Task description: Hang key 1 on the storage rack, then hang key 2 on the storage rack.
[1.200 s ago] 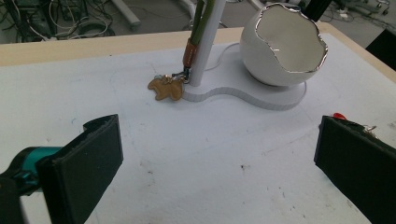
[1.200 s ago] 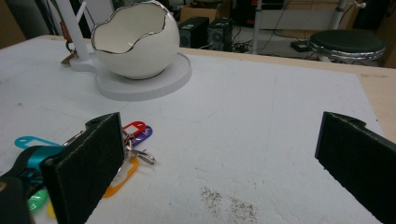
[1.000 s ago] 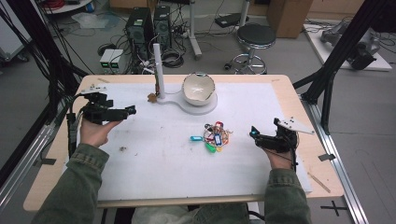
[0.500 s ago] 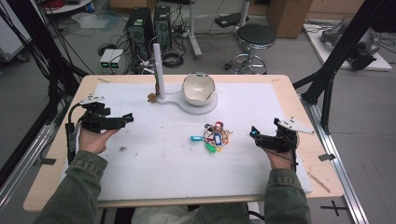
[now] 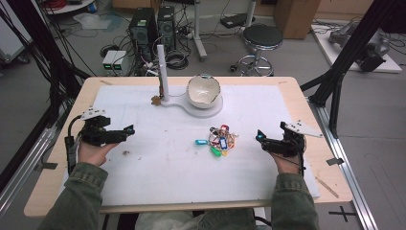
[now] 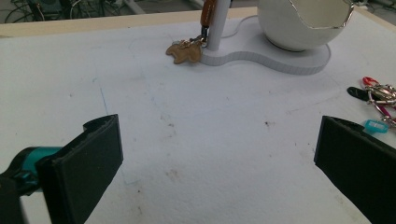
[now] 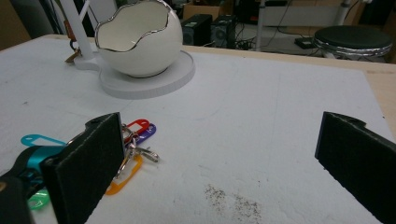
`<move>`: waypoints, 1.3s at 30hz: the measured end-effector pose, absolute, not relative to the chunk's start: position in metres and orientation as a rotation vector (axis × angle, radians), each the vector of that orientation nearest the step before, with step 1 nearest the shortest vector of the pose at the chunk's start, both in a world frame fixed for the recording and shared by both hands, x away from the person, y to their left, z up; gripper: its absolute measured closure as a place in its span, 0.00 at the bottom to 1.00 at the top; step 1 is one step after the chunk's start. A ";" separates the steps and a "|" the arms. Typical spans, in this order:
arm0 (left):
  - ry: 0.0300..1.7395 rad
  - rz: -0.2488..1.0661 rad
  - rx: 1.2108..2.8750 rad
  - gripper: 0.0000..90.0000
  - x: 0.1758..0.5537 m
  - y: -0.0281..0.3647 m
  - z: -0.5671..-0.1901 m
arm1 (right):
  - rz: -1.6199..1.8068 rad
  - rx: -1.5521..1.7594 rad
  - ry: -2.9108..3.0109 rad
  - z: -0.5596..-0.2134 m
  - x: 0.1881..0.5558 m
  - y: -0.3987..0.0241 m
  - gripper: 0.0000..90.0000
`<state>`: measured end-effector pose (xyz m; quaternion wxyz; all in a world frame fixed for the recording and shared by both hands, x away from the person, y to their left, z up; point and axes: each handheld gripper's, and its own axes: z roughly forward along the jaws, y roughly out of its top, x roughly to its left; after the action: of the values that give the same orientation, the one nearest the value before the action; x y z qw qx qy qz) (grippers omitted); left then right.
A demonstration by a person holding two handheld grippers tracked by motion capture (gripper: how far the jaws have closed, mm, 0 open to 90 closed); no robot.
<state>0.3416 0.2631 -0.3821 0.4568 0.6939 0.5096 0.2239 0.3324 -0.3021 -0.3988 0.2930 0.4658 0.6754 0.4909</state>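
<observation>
A bunch of keys with coloured tags (image 5: pixel 219 141) lies in the middle of the white mat (image 5: pixel 172 163). The same bunch (image 7: pixel 126 154) sits just behind the left jaw in the right gripper view, and its edge (image 6: pixel 376 95) is at the far right of the left gripper view. A white eggshell-shaped bowl (image 5: pixel 203 91) sits on a white stand with a post (image 5: pixel 162 72); a brown charm (image 6: pixel 184 51) hangs at the post's foot. My left gripper (image 5: pixel 125 131) is open at the left of the mat. My right gripper (image 5: pixel 261 139) is open, right of the keys.
The mat covers a wooden table (image 5: pixel 297 91). Dark specks (image 7: pixel 233 200) lie on the mat in front of the right gripper. Behind the table stand computer towers (image 5: pixel 153 24), a stool (image 5: pixel 261 40) and cables. Black frame legs (image 5: pixel 344 62) rise at the right.
My left gripper has drifted toward the near side and slightly right over the mat. The right gripper and the keys have stayed put.
</observation>
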 end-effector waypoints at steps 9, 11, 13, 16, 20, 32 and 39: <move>1.265 0.570 1.678 0.02 0.334 0.272 -0.395 | 1.308 1.244 1.807 -0.399 0.333 -0.301 0.01; 1.264 0.573 1.675 0.02 0.332 0.273 -0.397 | 1.309 1.244 1.807 -0.399 0.333 -0.301 0.01; 1.269 0.567 1.670 0.02 0.331 0.275 -0.399 | 1.308 1.243 1.808 -0.399 0.333 -0.302 0.01; 1.279 0.565 1.671 0.02 0.329 0.277 -0.402 | 1.310 1.247 1.807 -0.399 0.332 -0.302 0.01; 1.287 0.561 1.700 0.02 0.325 0.277 -0.407 | 1.316 1.255 1.816 -0.400 0.333 -0.302 0.01; 1.323 0.559 1.722 0.02 0.320 0.287 -0.424 | 1.371 1.221 1.920 -0.391 0.336 -0.290 0.01; 1.330 0.554 1.730 0.02 0.320 0.290 -0.428 | 1.373 1.196 1.963 -0.388 0.337 -0.283 0.01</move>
<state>0.3197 0.2898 -0.4280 0.4306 0.6935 0.5332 0.2223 0.3368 -0.2832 -0.3884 0.2298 0.4347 0.7135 0.4991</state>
